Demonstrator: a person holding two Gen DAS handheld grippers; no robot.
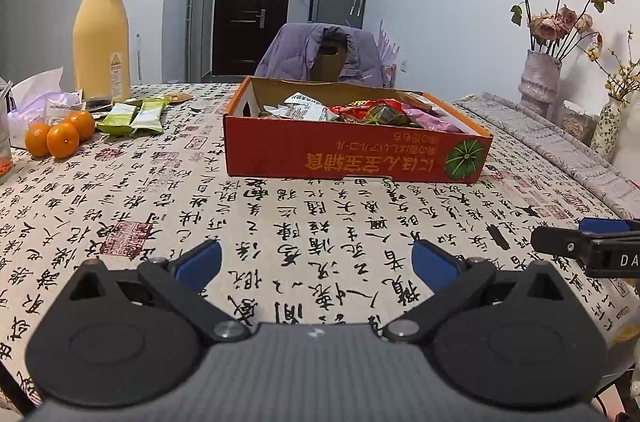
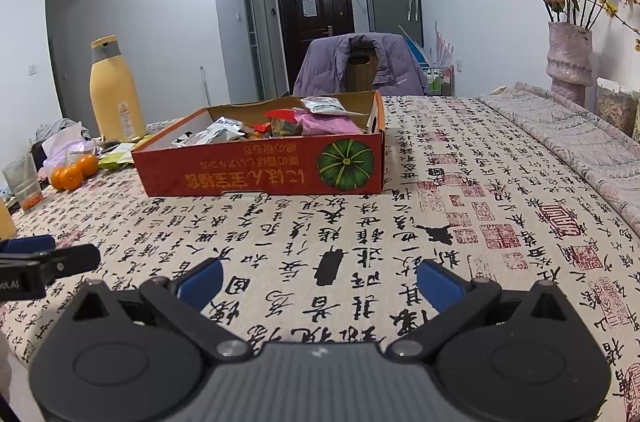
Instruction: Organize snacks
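Both grippers, left and right, hover released over the calligraphy tablecloth.
Snack packets fill the orange cardboard box mid-table.

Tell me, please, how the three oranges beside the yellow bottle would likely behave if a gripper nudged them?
The oranges are round and sit loose on the flat tablecloth, so they would probably roll. They touch one another, so pushing one likely shifts the rest. Their smooth, curved skin may slip between narrow pads.
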